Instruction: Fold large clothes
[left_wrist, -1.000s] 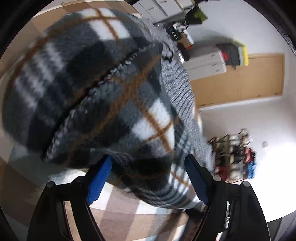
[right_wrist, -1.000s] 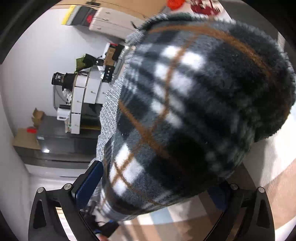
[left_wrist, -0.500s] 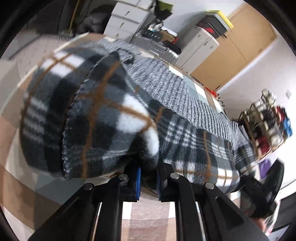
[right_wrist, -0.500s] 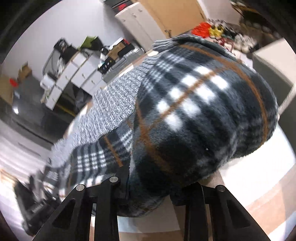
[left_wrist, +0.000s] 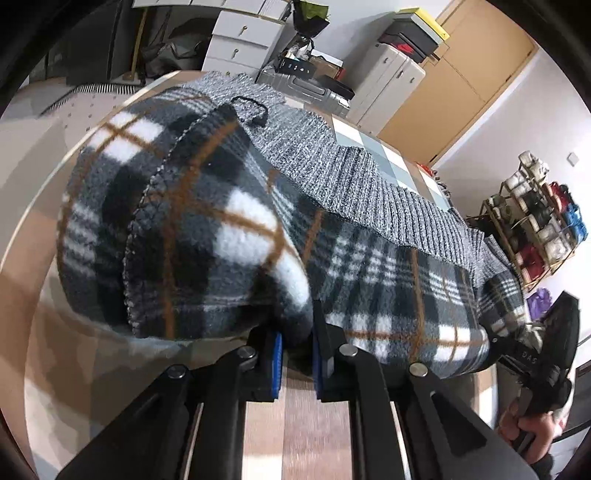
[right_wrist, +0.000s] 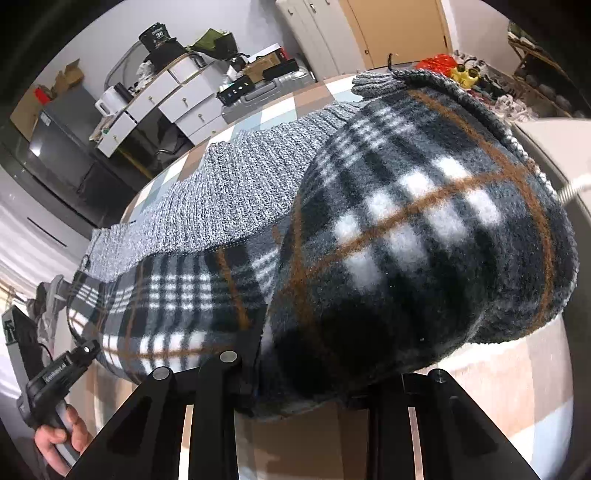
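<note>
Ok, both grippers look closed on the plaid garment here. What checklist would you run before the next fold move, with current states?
1. Left gripper shut on the plaid garment: ok, fabric sits between the blue pads.
2. Right gripper shut on the garment: ok by the bunched cloth, though the pads are hidden.
3. Both hold the same edge: cannot tell.
4. Grey knit part lying flat on the checked tabletop: ok.
5. Layers aligned under the bulge: cannot tell.
6. Tabletop ahead free of snags: ok where visible.
</note>
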